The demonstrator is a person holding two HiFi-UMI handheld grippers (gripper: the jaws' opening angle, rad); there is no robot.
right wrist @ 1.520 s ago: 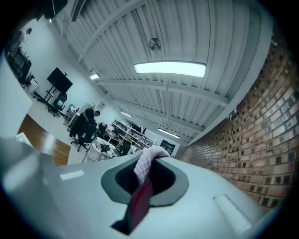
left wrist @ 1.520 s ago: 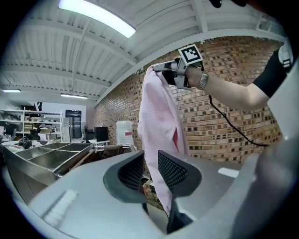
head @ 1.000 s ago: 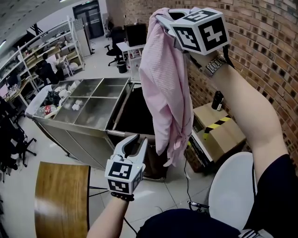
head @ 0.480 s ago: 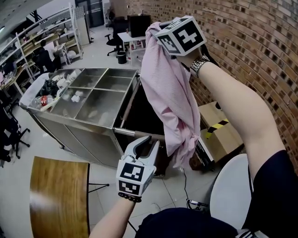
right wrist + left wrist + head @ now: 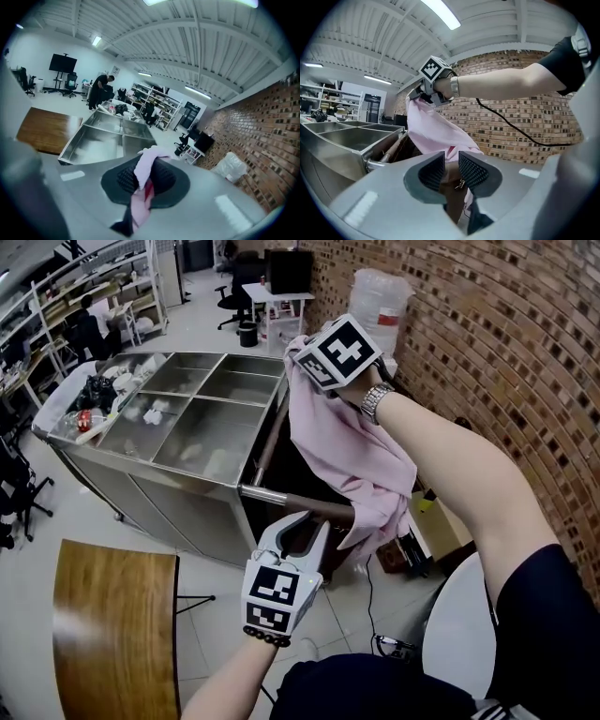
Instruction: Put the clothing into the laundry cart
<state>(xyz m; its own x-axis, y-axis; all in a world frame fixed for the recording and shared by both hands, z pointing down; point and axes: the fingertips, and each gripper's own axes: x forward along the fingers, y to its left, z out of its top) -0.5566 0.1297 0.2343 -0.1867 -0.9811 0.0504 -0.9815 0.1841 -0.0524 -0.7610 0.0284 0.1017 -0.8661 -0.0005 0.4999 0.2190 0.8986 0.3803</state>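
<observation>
I've brought the right gripper (image 5: pixel 302 354) down from overhead, its jaws clamped on the pink shirt (image 5: pixel 361 460). The shirt's tail now hangs at the dark mouth of the laundry cart (image 5: pixel 272 491), at my 1 o'clock. The left gripper (image 5: pixel 302 531) sits at 6 o'clock, jaws apart and empty. I judge the drop is close.

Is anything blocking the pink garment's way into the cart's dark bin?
Nothing visible lies in the opening. The right gripper holds the pink garment above the dark bin; its tail hangs by the near rail, and the open left gripper is off to one side.
</observation>
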